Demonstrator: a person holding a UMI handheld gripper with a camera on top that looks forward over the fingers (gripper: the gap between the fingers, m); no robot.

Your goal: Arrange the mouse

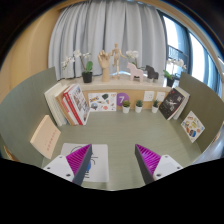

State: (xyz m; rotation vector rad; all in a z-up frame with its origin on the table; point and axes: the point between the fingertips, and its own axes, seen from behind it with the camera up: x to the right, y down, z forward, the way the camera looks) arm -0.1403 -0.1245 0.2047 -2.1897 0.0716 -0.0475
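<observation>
Though the task is about a mouse, you cannot see one anywhere right now, so it looks like the job has hardly begun. Your gripper [113, 160] is held above the green table [120, 135], and its two fingers are spread wide apart with nothing between them. The purple pads [80, 157] on the fingers face each other across a bare gap.

I cannot tell you how the mouse looks or where it lies, because it does not show. It may be hidden below the fingers or off to one side. You will most likely have to look around for it first, then pick it up and put it in its place. All of that seems left to do.

What you can see is this. Just past the left finger lies a white paper [95, 168] on the table. On the left, some books [66, 103] lean against each other. At the far side stands a low shelf [120, 90] with a small plant [87, 73] and a wooden hand [107, 60] on top. On the right, picture cards [172, 102] lean up. Grey curtains [110, 25] hang behind it all.
</observation>
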